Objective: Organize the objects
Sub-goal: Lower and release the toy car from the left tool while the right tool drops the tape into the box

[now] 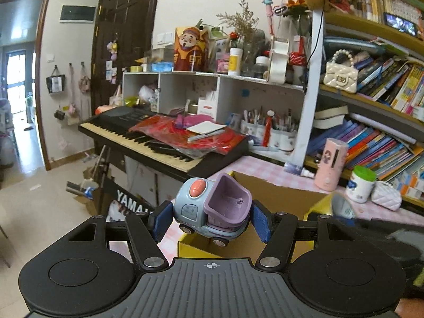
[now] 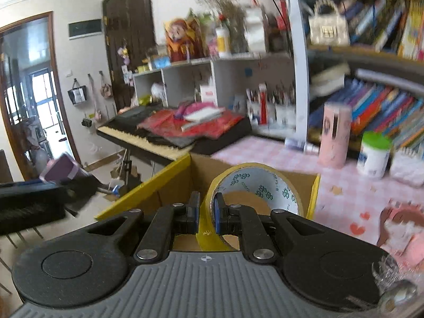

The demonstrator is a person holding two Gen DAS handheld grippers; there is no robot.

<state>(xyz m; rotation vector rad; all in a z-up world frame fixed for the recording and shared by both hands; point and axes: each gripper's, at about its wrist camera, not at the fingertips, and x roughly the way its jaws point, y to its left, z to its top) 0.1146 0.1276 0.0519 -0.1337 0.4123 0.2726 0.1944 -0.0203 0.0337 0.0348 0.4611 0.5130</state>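
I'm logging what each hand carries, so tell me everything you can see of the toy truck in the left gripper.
The toy truck is a small plastic-looking vehicle with a pale blue cab, an orange-pink dome on its roof and a purple open tipper bucket that looks empty. Its small wheels have light pink hubs. It sits tilted, bucket opening facing the camera, clamped between the blue pads of the left gripper, one on the cab side, one on the bucket side. It hangs in the air above the near edge of the cardboard box, touching nothing else.

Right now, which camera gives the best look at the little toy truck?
The left wrist view: the toy truck sits sharp and centred between that gripper's jaws. The right wrist view catches only its blurred purple bucket at the left edge.
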